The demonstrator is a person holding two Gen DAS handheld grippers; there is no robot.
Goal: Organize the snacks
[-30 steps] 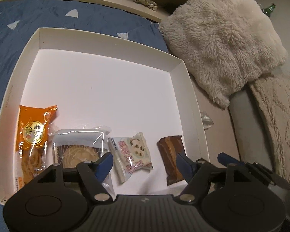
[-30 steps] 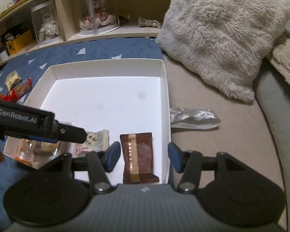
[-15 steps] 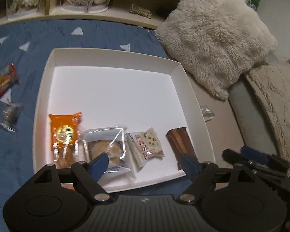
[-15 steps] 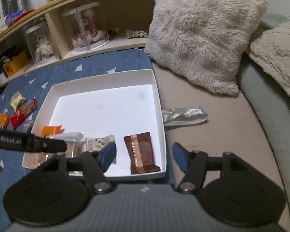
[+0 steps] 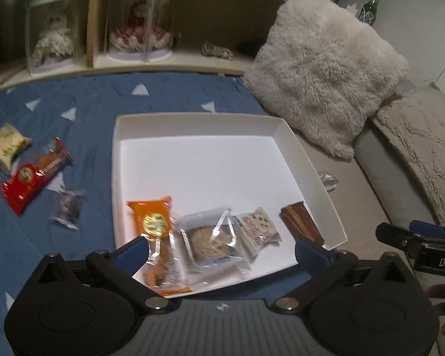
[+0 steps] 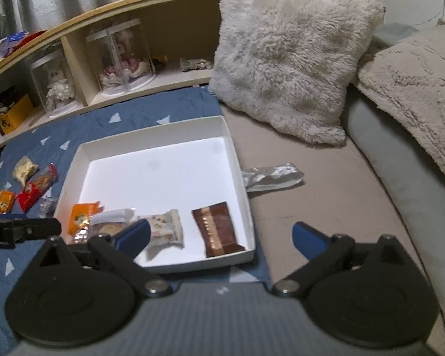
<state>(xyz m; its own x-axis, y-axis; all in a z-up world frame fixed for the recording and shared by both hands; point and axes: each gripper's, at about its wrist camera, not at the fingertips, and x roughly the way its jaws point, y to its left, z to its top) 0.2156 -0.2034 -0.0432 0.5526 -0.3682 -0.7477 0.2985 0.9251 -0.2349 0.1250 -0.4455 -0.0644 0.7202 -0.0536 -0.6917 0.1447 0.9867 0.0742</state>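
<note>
Above the box, both claws have risen.

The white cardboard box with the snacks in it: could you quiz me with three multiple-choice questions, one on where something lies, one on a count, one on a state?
1. Where does the brown foil-wrapped bar lie in the shallow white cardboard box?
A. near corner by the beige couch side
B. far corner by the shelf
C. outside on the blue quilt

2. How many packets lie in the box?
A. two
B. four
C. six

3. How are the blue-tipped fingers of the right gripper?
A. shut on a packet
B. spread apart and holding nothing
C. hidden from view

Answers: 1 A, the bar lies along the box's right wall at the near edge. 2 B, an orange packet, a clear-wrapped round cookie, a small white patterned packet and the bar. 3 B, a wide gap shows between them.
</note>
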